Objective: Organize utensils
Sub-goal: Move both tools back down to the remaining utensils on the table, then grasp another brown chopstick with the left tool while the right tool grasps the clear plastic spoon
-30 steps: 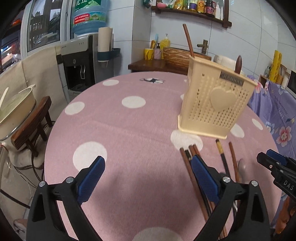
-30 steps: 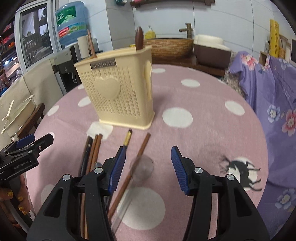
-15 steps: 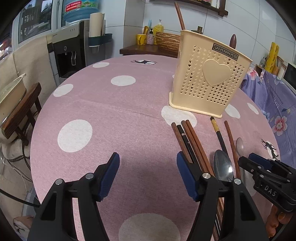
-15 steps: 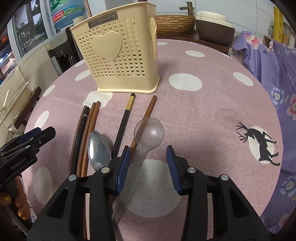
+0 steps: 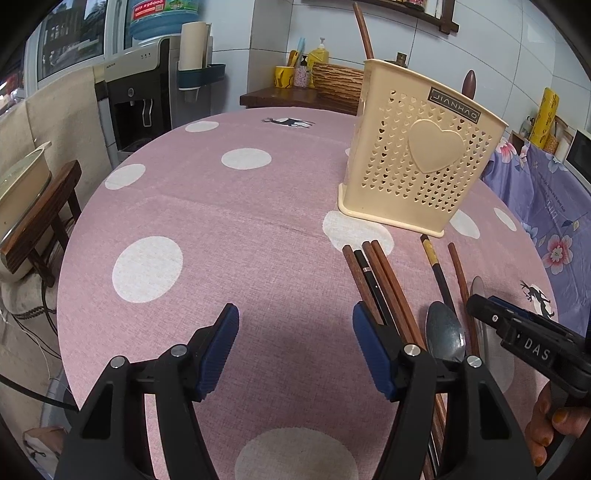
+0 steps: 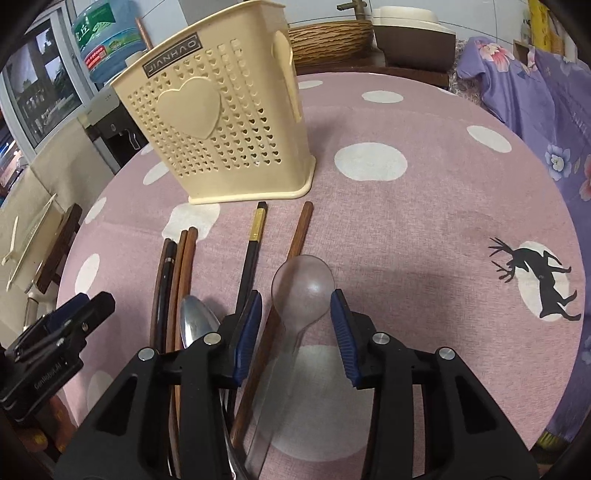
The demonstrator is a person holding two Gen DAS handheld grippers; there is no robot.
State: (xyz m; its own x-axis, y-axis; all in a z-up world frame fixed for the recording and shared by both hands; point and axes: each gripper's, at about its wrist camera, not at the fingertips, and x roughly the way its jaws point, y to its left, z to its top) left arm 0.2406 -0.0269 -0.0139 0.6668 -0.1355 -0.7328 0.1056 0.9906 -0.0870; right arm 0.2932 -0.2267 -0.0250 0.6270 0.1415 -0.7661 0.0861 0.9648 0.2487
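**Right jaws narrowing around the clear spoon**

Nearest me, my right jaws (image 6: 295,325) stand narrow and have just been closing, with the neck of the clear plastic spoon (image 6: 303,284) between the blue pads; I cannot tell whether the pads touch it yet. A brown chopstick (image 6: 295,240) runs under the left pad, just beside the spoon's handle. My left jaws (image 5: 291,347) hang partly open over bare pink cloth, gripping nothing; their right pad sits over the near ends of a bundle of chopsticks (image 5: 373,273).

Just beyond, on the worktop (image 5: 207,229), the utensils lie in a loose row pointing toward the holder: the bundle of three brown sticks and one black, then a metal spoon (image 5: 445,332) bowl up, then a black chopstick with a gold band (image 6: 255,236), then the single brown one and the clear spoon. In the left view the right tool's black tip shows at the right edge, with fingers (image 5: 554,421) of the hand that carries it.

Farther on stands the cream utensil holder (image 6: 221,129), upright, perforated with small hearts and bearing one large heart. Two dark wooden handles (image 5: 364,33) rise from it.

Behind the worktop are a water dispenser (image 5: 144,99) and a purple flowered cloth (image 6: 535,96).
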